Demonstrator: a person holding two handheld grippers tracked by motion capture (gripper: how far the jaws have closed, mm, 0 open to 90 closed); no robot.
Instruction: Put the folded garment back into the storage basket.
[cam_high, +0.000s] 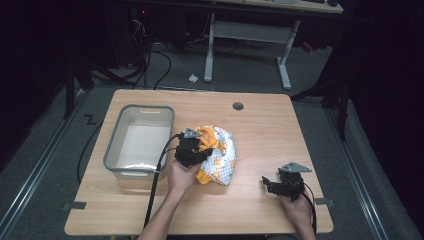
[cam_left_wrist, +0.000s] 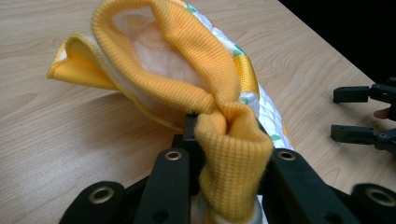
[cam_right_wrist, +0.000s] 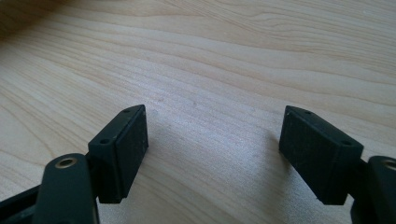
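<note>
Left gripper at frame centre, jaws pinching yellow-trimmed garment; grey bin immediately leftward; right gripper spread, idle.

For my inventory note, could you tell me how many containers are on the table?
1. A grey plastic bin stands on the left part of the wooden table, beside the yellow and white garment. The bunched cloth could hide something small.

On the counter, the bin sits left of the garment; the right gripper is well apart at right.
</note>
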